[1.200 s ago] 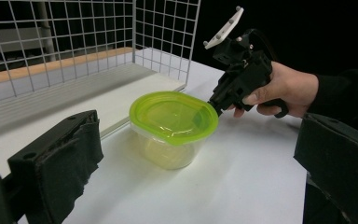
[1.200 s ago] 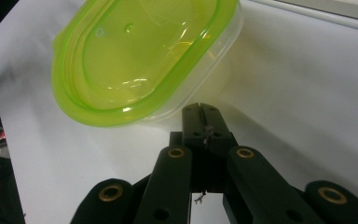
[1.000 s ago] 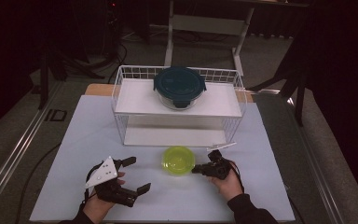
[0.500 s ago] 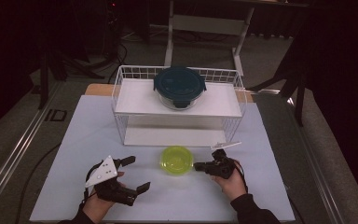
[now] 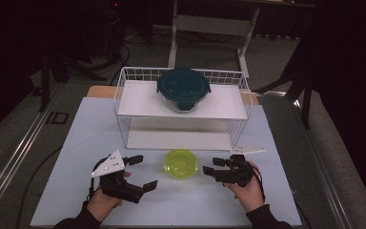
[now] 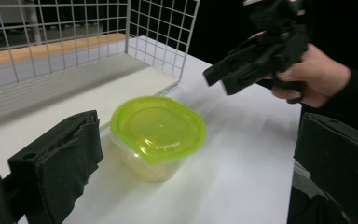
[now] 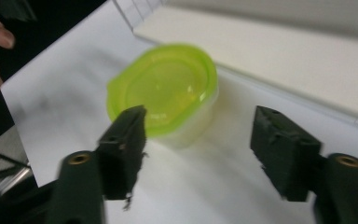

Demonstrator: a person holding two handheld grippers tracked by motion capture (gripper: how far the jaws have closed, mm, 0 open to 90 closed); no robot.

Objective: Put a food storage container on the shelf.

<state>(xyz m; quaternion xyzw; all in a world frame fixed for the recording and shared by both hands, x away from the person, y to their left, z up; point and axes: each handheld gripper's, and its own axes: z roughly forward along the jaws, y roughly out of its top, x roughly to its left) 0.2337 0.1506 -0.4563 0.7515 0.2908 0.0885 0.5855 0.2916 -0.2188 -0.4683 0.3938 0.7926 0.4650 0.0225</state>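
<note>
A small clear tub with a lime-green lid (image 5: 180, 163) (image 6: 158, 135) (image 7: 165, 93) sits on the white table, just in front of the wire rack (image 5: 124, 102). My left gripper (image 5: 143, 172) (image 6: 196, 172) is to the tub's left, jaws wide open and empty. My right gripper (image 5: 210, 170) (image 7: 200, 149) is to the tub's right, pointing at it, open and a short way off. A dark teal lidded glass bowl (image 5: 183, 88) rests on the rack's upper shelf.
The rack has a lower white shelf (image 5: 178, 140) right behind the tub. The white tabletop (image 5: 81, 143) ends close to my hands at the front edge. Dark floor and a metal stand (image 5: 209, 24) lie beyond the table.
My right gripper has shifted slightly away from the tub toward me and to the right. The left gripper has barely moved. The tub stays put.
</note>
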